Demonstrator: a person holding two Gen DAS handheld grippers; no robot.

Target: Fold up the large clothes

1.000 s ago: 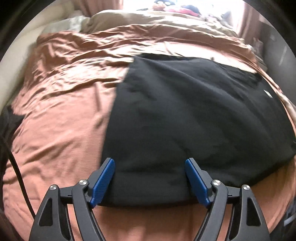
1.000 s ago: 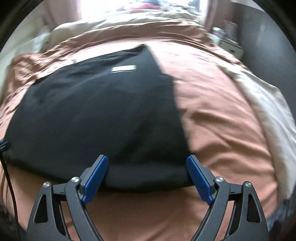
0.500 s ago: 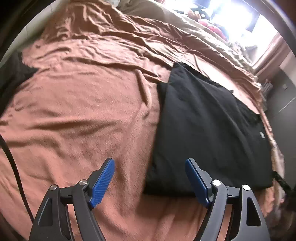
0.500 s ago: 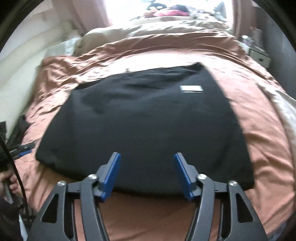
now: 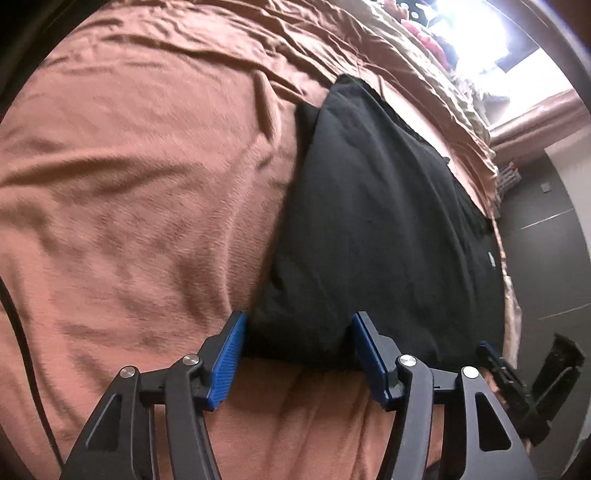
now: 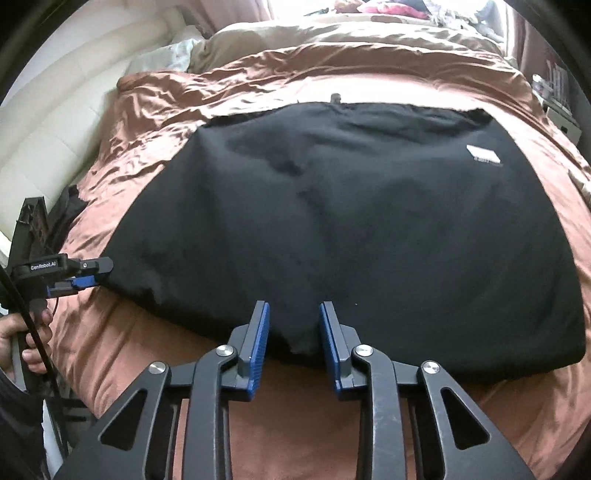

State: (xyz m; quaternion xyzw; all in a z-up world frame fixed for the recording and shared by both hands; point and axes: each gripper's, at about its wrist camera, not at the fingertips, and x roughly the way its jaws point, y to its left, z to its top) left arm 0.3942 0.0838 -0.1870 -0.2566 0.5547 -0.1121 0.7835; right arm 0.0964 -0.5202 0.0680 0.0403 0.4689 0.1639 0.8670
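A large black garment [image 6: 351,221] lies folded flat on a brown bedspread [image 6: 147,354]; it has a small white label [image 6: 483,153] near its far right. In the left wrist view the garment [image 5: 369,221] runs away to the right. My left gripper [image 5: 297,332] is open, its blue pads either side of the garment's near left corner. It also shows in the right wrist view [image 6: 79,280] at that corner. My right gripper [image 6: 293,325] is partly closed, its pads either side of a bunched bit of the near hem, with a gap still showing.
The brown bedspread [image 5: 129,184] is wrinkled to the left of the garment. A beige duvet and pillows [image 6: 295,33] lie at the far end under a bright window. A cream padded wall [image 6: 48,129] is on the left; shelves [image 6: 554,85] stand at the far right.
The left gripper swung to the garment's near left corner and moved in on it, its jaws narrowing somewhat. The right gripper slid left along the near hem and its jaws narrowed a lot.
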